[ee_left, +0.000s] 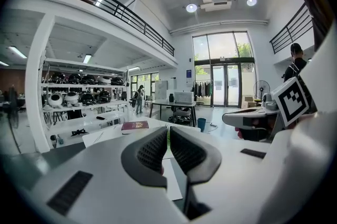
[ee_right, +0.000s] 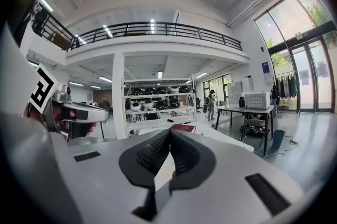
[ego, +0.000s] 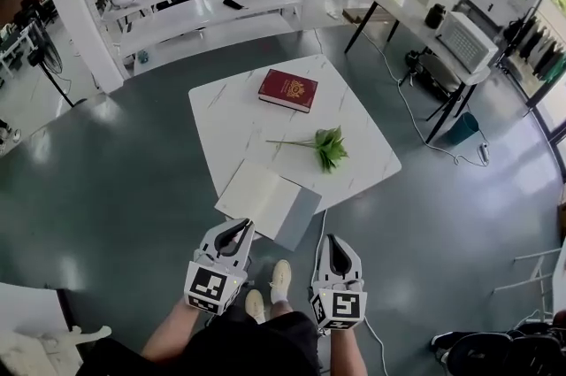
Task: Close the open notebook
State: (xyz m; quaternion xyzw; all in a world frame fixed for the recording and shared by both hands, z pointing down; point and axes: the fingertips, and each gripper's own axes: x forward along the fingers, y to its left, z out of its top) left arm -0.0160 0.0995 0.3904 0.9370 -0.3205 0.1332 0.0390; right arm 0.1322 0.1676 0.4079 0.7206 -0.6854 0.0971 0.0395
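One notebook (ego: 262,199), one red book (ego: 288,89), one plant (ego: 330,147)

The notebook (ego: 263,199) shows matt white paper; the table (ego: 237,119) looks smooth, marbled, perhaps laminate; the floor (ego: 124,188) is glossy.

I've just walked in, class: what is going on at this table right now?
A person holds a two-jaw gripper in each hand, just short of a white marble-look table. The left gripper and the right gripper are both shut and empty. The open white-paged notebook lies at the table's near corner, untouched and not yet closed. Further back lie a green leafy sprig and a closed dark red hardcover book.
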